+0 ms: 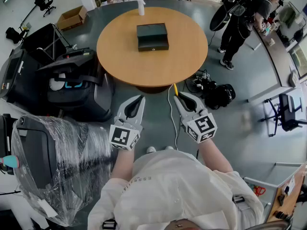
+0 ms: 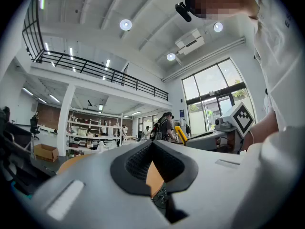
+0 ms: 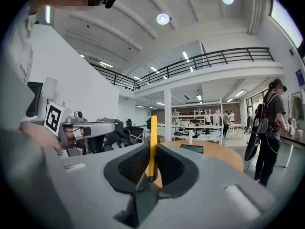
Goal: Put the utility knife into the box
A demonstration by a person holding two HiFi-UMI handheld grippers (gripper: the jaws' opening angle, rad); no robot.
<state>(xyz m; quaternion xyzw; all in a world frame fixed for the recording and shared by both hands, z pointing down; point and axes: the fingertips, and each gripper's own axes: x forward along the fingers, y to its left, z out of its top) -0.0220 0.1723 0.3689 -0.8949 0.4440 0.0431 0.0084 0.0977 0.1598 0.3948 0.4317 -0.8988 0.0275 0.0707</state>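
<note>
A black box (image 1: pixel 152 37) with its lid down sits near the middle of the round wooden table (image 1: pixel 120 51). My right gripper (image 1: pixel 177 96) is held in the air short of the table's near edge. It is shut on a yellow utility knife (image 1: pixel 175 89), which sticks out upright between the pads (image 3: pixel 153 147). In the right gripper view the box (image 3: pixel 191 149) lies ahead on the table. My left gripper (image 1: pixel 140 98) hovers beside the right one, its jaws closed with nothing between them. The left gripper view shows the knife (image 2: pixel 181 134) off to the right.
A white bottle (image 1: pixel 141 6) stands at the table's far edge. A person (image 1: pixel 244 18) stands at the back right. Black cases (image 1: pixel 72 80) and a plastic-wrapped item (image 1: pixel 53 162) crowd the left. A dark bag (image 1: pixel 218 95) and cables lie on the floor to the right of the table.
</note>
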